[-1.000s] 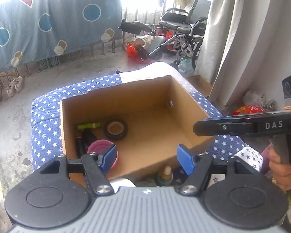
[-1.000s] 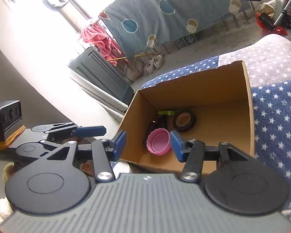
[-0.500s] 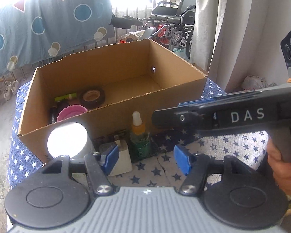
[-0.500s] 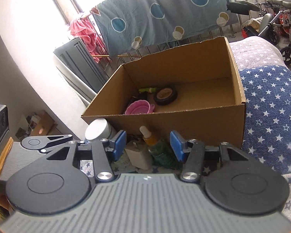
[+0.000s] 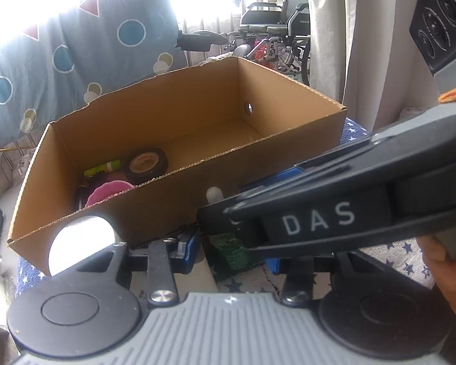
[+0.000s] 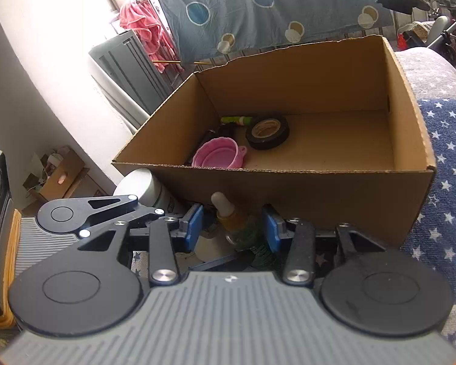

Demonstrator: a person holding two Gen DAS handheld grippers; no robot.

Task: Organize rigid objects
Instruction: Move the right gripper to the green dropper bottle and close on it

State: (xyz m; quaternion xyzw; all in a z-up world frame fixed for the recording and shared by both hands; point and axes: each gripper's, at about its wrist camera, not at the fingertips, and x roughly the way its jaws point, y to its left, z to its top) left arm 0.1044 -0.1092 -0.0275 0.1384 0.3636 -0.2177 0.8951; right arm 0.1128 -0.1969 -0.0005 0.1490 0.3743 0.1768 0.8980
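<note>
We find the right gripper (image 6: 233, 228) low in front of the cardboard box (image 6: 319, 188), its jaws closing around the dropper bottle (image 6: 240, 228). The bottle stands upright between the blue pads (image 6: 194, 228); a gap shows on the left side, and we cannot tell whether the right pad touches it. The left gripper (image 5: 228, 249) sits just left of the right one, its jaws also closing. Its left pad lies against a white block (image 5: 197, 273); the right gripper's body crosses in front and hides its right pad, so we cannot tell whether it has a grip. A white round lid (image 5: 80, 243) lies ahead and to the left of the left gripper, against the box wall. Inside the box, beyond both tools, we note a pink cup (image 6: 219, 153), a roll of black tape (image 6: 267, 132) and a green tube (image 6: 237, 119). The box rests on a star-patterned cloth (image 6: 443, 188).
</note>
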